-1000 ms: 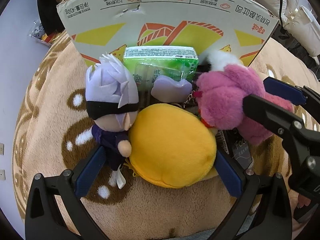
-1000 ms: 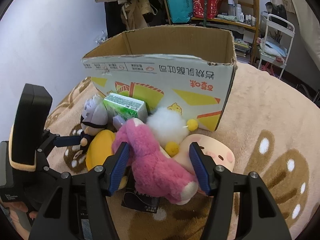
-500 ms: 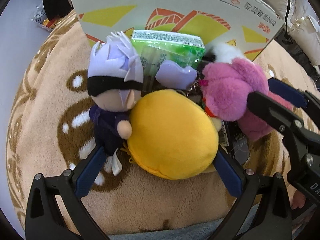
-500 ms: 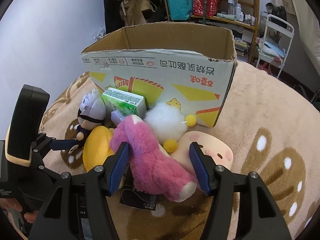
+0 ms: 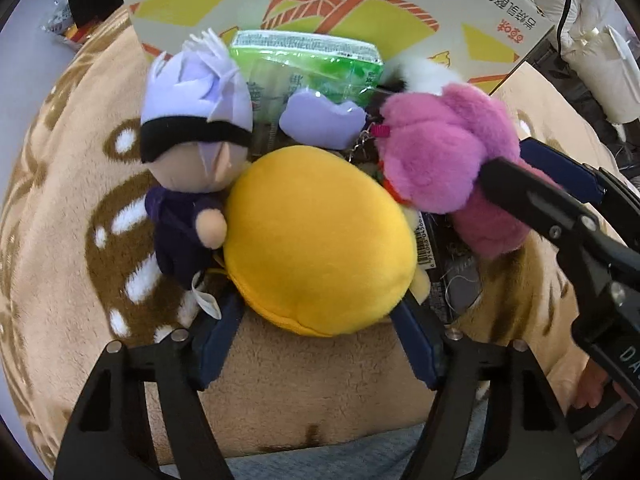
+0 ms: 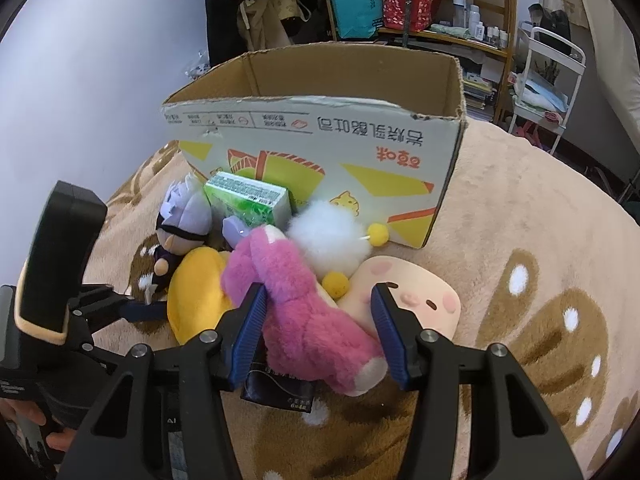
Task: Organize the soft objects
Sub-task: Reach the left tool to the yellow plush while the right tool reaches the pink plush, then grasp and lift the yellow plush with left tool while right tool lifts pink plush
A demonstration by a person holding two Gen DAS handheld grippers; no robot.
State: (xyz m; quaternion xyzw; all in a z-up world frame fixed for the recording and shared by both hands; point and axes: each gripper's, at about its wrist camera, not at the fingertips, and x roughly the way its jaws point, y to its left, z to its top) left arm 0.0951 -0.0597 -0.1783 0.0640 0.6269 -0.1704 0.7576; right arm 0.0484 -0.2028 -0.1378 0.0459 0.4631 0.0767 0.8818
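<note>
The yellow plush (image 5: 320, 240) lies on the tan blanket (image 5: 60, 220) in front of the cardboard box (image 6: 320, 136), touching the lavender-haired doll (image 5: 192, 152) on one side and the pink plush (image 6: 304, 300) on the other; the left gripper (image 5: 316, 332) stands wide around its near end, pads at its flanks, whether they touch I cannot tell; the right gripper (image 6: 320, 328) is likewise wide, straddling the pink plush's lower body without pinching it; behind these sit a green packet (image 6: 248, 200), a white pompom toy (image 6: 332, 244) and a peach pillow face (image 6: 408, 292), all bunched just beside the box's printed wall; as far as its inside shows, the box holds nothing, so I judge the sorting barely begun, every soft thing left to lift in.
</note>
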